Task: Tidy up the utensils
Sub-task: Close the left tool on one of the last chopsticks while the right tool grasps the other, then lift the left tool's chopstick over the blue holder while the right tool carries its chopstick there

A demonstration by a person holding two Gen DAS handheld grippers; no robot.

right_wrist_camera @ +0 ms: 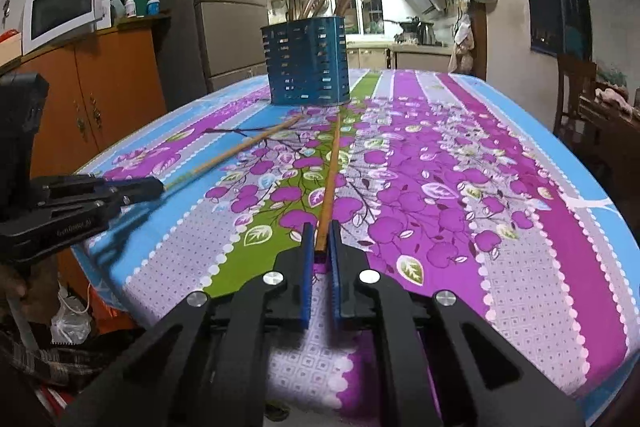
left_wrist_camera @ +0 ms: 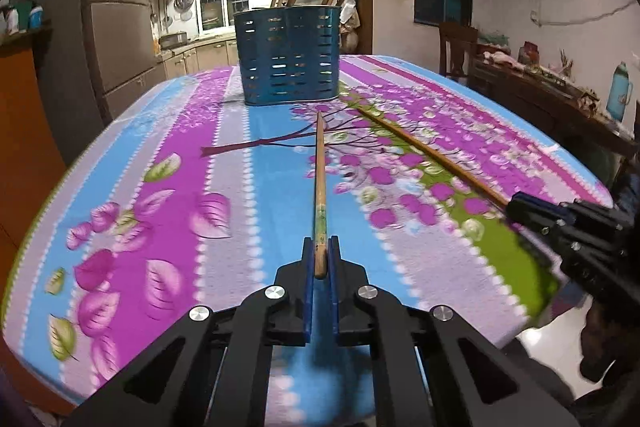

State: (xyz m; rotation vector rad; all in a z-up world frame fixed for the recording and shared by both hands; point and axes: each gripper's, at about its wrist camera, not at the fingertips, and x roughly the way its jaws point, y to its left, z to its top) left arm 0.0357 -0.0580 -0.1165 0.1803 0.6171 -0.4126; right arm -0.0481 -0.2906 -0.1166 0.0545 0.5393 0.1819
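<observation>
A blue slotted utensil holder (left_wrist_camera: 287, 57) (right_wrist_camera: 307, 61) with several wooden chopsticks in it stands at the far end of the table. In the left wrist view my left gripper (left_wrist_camera: 320, 249) is shut on the near end of a wooden chopstick (left_wrist_camera: 320, 179) that points toward the holder. My right gripper (right_wrist_camera: 321, 235) is shut on the near end of a second chopstick (right_wrist_camera: 331, 171), also aimed at the holder. Each view shows the other gripper from the side: the right gripper (left_wrist_camera: 516, 205) and its chopstick (left_wrist_camera: 424, 147), the left gripper (right_wrist_camera: 154, 185) and its chopstick (right_wrist_camera: 236, 149).
The table wears a floral cloth (left_wrist_camera: 168, 187) in purple, blue and green. An orange cabinet (right_wrist_camera: 108, 83) with a microwave (right_wrist_camera: 64, 7) stands left of the table. A wooden chair (left_wrist_camera: 458, 47) and a cluttered side table (left_wrist_camera: 560, 87) stand to the right.
</observation>
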